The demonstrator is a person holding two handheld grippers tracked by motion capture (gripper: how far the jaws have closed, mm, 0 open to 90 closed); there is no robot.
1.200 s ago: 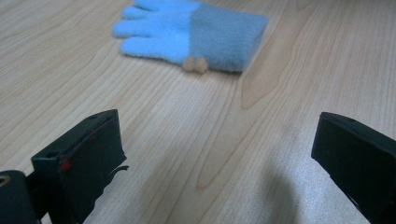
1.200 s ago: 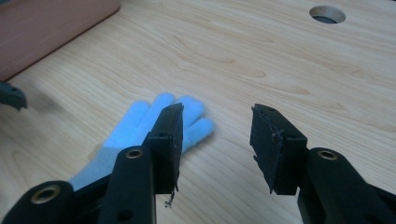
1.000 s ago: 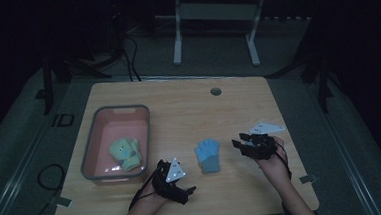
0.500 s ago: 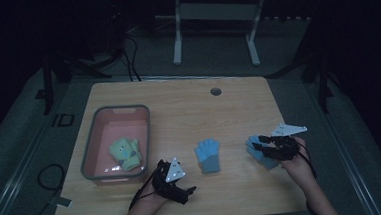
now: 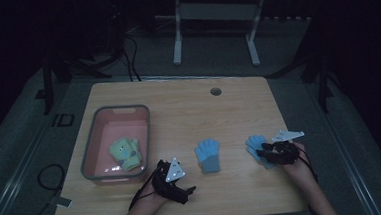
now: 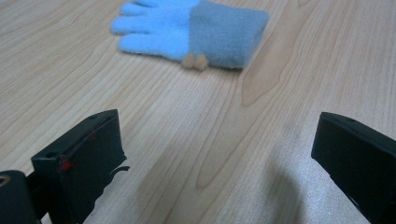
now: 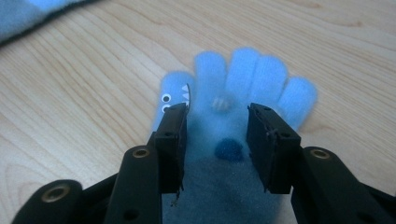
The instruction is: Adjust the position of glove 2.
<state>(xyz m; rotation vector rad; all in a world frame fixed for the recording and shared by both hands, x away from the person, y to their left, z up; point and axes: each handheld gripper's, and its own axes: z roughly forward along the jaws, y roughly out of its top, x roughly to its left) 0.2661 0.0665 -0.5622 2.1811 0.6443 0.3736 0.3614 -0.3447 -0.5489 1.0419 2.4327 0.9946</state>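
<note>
While my right gripper (image 7: 217, 140) is hanging over the blue glove (image 7: 243, 93) at the right side of the table (image 5: 178, 103), its jaws are standing part open, one on each side of the glove's palm, with the fingers of the glove reaching out past the jaw tips. I am seeing the pads close beside the fleece, yet I cannot tell whether they are pressing on it. From above, that glove (image 5: 255, 144) is lying flat just under the gripper (image 5: 267, 153). My left gripper (image 6: 219, 158) is resting near the front edge with its jaws spread wide and nothing between them; the second blue glove (image 6: 196, 28) is lying ahead of it, apart. A pink bin (image 5: 98, 169) is sitting further left, holding a green glove (image 5: 125, 152).
</note>
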